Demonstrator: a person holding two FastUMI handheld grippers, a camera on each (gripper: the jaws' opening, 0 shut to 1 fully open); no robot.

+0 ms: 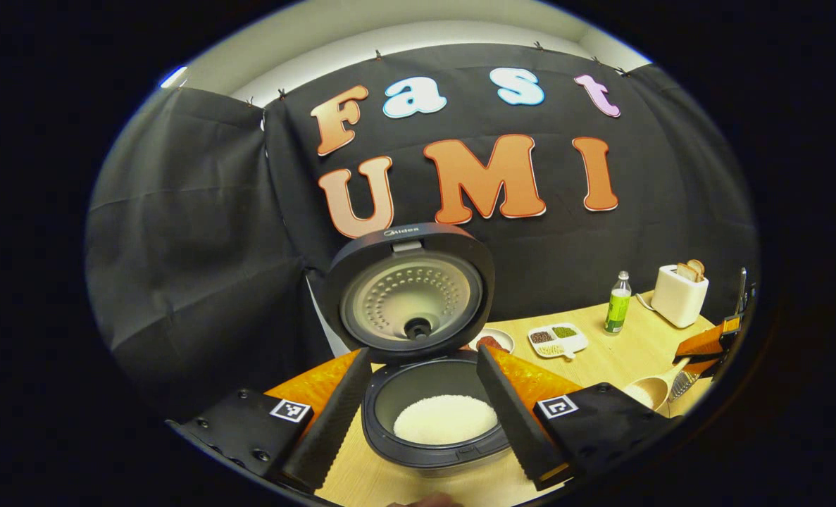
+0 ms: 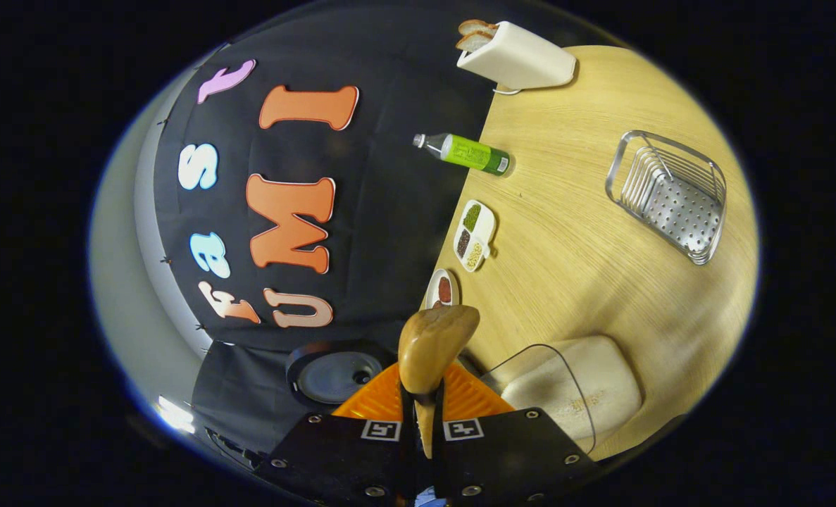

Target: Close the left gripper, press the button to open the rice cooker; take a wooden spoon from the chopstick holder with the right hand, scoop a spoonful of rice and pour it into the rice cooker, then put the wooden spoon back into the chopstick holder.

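The black rice cooker point(image 1: 432, 451) stands open straight ahead in the left gripper view, lid point(image 1: 410, 296) upright, white rice point(image 1: 446, 419) in its pot. My left gripper point(image 1: 425, 352) is open, one finger to each side of the pot, touching nothing. At the far right, my right gripper point(image 1: 713, 345) carries the wooden spoon point(image 1: 649, 391). In the right gripper view, which is rolled sideways, my right gripper point(image 2: 423, 398) is shut on the handle of the wooden spoon point(image 2: 435, 341), whose bowl points forward. The cooker lid point(image 2: 337, 377) lies left of it. The metal chopstick holder point(image 2: 671, 197) sits far across the table.
A clear container of rice point(image 2: 572, 384) sits just right of the spoon. Along the wall stand a white toaster point(image 2: 516, 56) with bread, a green bottle point(image 2: 467, 153), a divided dish of beans point(image 2: 475, 236) and a small plate point(image 2: 444, 289). The wooden table point(image 2: 572, 232) spreads between them.
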